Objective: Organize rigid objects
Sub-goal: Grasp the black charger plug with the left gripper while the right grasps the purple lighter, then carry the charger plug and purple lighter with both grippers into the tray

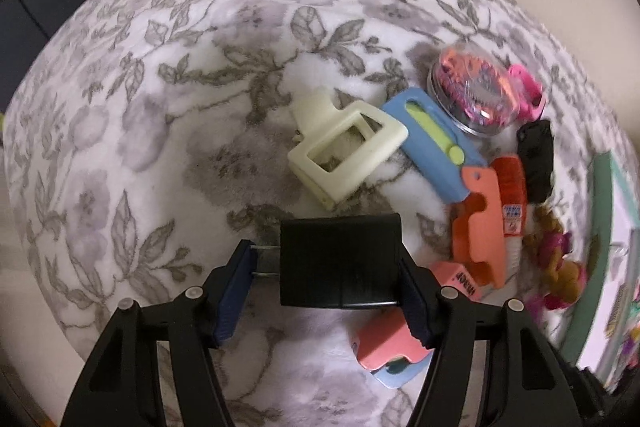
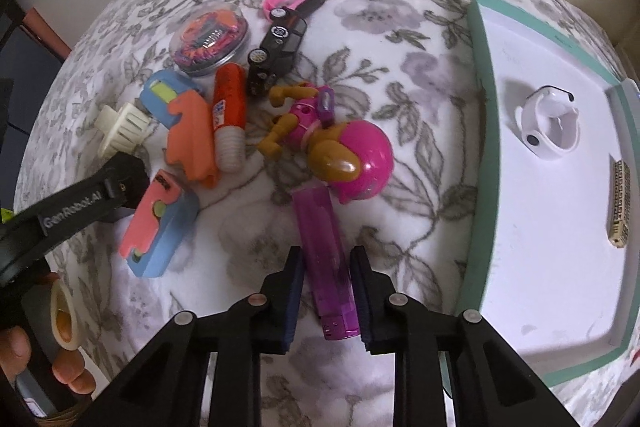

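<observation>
The right hand-held gripper (image 2: 326, 291) clamps the purple dispenser's (image 2: 326, 259) stiff, light, slick stem just left of the teal box (image 2: 482, 131), while the left hand-held gripper (image 1: 326, 287) grips a rigid black block (image 1: 340, 261).

Both units same build: matte black plastic left gripper (image 1: 320, 291) and matte black plastic right gripper (image 2: 326, 301), each with two forked linkage arms per side. Silver round pivot pins cap the joints, two per side. Fingers (image 1: 236, 291) carry dark navy ribbed rubber pads on the inner faces. Seen from the right wrist camera, the left unit's black arm is printed "GenRobot.AI" in grey. Person's bare hand (image 2: 24, 359) at lower left edge; no sleeve in view.
</observation>
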`<state>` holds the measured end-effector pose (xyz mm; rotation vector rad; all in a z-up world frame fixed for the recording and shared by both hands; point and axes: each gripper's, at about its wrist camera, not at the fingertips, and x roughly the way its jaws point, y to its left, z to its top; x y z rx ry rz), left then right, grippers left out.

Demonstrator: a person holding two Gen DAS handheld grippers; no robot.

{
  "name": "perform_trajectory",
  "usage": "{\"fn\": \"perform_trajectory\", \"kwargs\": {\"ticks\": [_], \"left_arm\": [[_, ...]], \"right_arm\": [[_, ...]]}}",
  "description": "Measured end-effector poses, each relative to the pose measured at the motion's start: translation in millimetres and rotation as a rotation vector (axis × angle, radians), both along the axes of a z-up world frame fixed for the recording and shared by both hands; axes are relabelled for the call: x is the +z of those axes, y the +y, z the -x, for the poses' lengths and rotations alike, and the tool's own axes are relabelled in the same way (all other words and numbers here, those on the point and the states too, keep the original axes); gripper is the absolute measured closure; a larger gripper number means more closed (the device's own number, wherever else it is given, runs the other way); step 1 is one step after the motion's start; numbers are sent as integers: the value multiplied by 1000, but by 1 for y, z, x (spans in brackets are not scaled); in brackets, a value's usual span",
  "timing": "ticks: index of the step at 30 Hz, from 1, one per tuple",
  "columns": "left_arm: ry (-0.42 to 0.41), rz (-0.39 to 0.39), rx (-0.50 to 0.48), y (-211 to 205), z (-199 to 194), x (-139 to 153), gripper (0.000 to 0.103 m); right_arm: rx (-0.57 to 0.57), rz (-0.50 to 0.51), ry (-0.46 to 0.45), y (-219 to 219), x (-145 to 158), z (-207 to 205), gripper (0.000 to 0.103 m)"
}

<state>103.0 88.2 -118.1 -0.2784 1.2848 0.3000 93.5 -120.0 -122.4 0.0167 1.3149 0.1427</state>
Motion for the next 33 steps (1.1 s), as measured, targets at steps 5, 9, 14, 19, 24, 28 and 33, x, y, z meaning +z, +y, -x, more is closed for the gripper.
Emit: {"fn": "perform_trajectory", "kwargs": {"ticks": [5,9,14,19,24,28,33], "left_arm": [[-3,-3,0,-2,0,0,35],[6,-2,3,-4,1,1,35],[6,17,33,0,8,4,35],[-35,3,52,5,14,23,35],[-124,-41,43,-1,20,58,35],[-198,-69,24,-14,24,88,35],[-259,-53,1,-30,23,113,35]], "right_arm": [[10,22,0,3,-2,6,78],[3,24,6,2,0,12,80],[-25,-10,5,-7,11,21,82],[-48,-53,-12,-21,26,24,82],[-84,-128,-66,-38,53,26,82],[-119,-189,-137,-55,80,31,82],[-163,-192,-234,-63,111,31,82]]}}
